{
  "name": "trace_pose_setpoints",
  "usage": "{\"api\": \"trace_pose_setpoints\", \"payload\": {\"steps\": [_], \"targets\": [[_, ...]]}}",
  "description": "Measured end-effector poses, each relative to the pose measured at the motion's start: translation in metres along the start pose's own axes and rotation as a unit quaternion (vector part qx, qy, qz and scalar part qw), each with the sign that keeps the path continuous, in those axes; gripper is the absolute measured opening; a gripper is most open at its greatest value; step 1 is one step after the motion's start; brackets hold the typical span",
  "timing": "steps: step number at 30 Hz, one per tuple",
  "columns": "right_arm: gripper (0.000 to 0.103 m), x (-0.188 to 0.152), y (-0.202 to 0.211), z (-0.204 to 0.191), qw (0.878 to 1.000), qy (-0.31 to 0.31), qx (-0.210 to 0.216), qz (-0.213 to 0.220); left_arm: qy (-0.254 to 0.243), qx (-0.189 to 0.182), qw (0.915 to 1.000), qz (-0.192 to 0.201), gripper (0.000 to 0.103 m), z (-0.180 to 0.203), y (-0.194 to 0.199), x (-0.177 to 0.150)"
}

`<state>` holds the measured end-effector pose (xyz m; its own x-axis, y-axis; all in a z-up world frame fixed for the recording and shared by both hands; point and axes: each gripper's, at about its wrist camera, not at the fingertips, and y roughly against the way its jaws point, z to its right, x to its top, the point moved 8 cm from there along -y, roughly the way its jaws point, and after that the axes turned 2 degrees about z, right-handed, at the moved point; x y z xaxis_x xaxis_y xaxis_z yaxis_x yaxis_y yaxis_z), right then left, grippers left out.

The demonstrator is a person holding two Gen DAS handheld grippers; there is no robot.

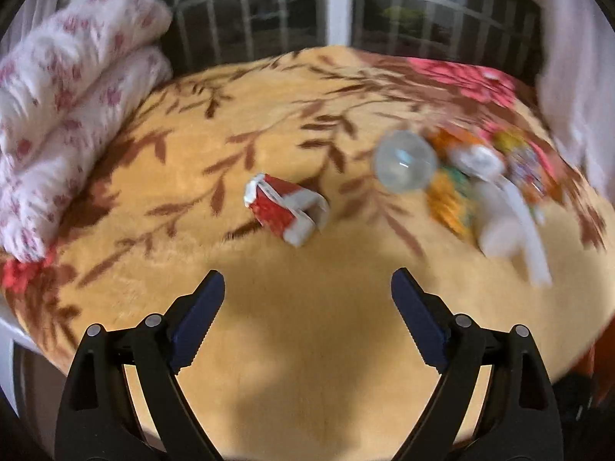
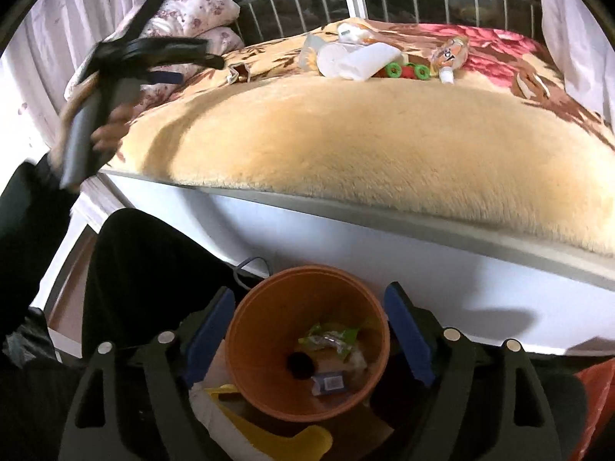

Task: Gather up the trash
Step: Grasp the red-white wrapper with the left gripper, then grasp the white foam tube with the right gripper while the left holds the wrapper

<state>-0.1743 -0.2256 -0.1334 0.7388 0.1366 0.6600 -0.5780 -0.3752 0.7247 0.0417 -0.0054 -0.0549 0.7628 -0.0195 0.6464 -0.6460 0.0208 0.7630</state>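
Observation:
A crumpled red-and-white carton lies on the tan leaf-patterned blanket, just beyond my left gripper, which is open and holds nothing. To its right sit a clear plastic dome and a blurred heap of wrappers and white packaging. In the right wrist view the same heap and a small bottle lie far back on the bed. My right gripper is open over an orange bin on the floor; a green wrapper and other scraps lie inside. The left gripper hovers over the bed's left side.
Floral pillows are stacked at the bed's left, with a barred window behind. The white bed frame rises behind the bin. A yellow bag lies by the bin, and a person's dark-clothed leg stands to its left.

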Motion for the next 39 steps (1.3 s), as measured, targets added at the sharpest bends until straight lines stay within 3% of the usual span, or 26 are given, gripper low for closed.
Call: {"api": "trace_pose_setpoints", "payload": {"steps": [5, 11, 12, 13, 14, 16, 19, 23, 29, 34, 39], "targets": [[0.079, 0.004, -0.009, 0.008, 1.000, -0.016, 0.000, -0.008, 0.055, 0.030, 0.9979, -0.017, 0.086, -0.011, -0.041, 0.022], [0.079, 0.004, -0.012, 0.013, 1.000, -0.023, -0.002, -0.013, 0.074, 0.075, 0.9935, -0.043, 0.086, -0.018, -0.081, 0.031], [0.079, 0.004, -0.012, 0.013, 1.000, -0.024, -0.002, -0.013, 0.081, 0.075, 0.9926, -0.049, 0.081, -0.020, -0.088, 0.030], [0.079, 0.005, -0.012, 0.015, 1.000, -0.026, -0.002, -0.014, 0.088, 0.074, 0.9920, -0.052, 0.063, -0.022, -0.092, 0.028], [0.079, 0.005, -0.013, 0.015, 1.000, -0.028, -0.001, -0.015, 0.093, 0.071, 0.9918, -0.053, 0.061, -0.024, -0.095, 0.027], [0.079, 0.007, -0.013, 0.017, 0.999, -0.031, 0.000, -0.016, 0.096, 0.060, 0.9928, -0.039, 0.038, -0.024, -0.094, 0.030], [0.079, 0.016, -0.012, 0.018, 0.999, -0.043, 0.012, -0.014, 0.079, 0.060, 0.9948, -0.024, 0.015, -0.018, -0.091, 0.030], [0.079, 0.038, -0.005, 0.020, 0.998, -0.055, 0.026, 0.001, 0.056, 0.053, 0.9970, -0.012, 0.009, -0.011, -0.080, 0.028], [0.079, 0.087, -0.006, 0.034, 0.997, -0.076, 0.025, 0.019, 0.035, -0.010, 0.9992, 0.016, 0.008, 0.012, -0.031, 0.007], [0.079, 0.131, -0.018, 0.052, 0.992, -0.112, 0.038, 0.033, -0.003, -0.048, 0.9978, 0.045, 0.008, 0.042, 0.024, -0.035], [0.079, 0.160, -0.035, 0.058, 0.988, -0.141, 0.055, 0.030, -0.027, -0.079, 0.9950, 0.055, 0.008, 0.067, 0.054, -0.079]]}}
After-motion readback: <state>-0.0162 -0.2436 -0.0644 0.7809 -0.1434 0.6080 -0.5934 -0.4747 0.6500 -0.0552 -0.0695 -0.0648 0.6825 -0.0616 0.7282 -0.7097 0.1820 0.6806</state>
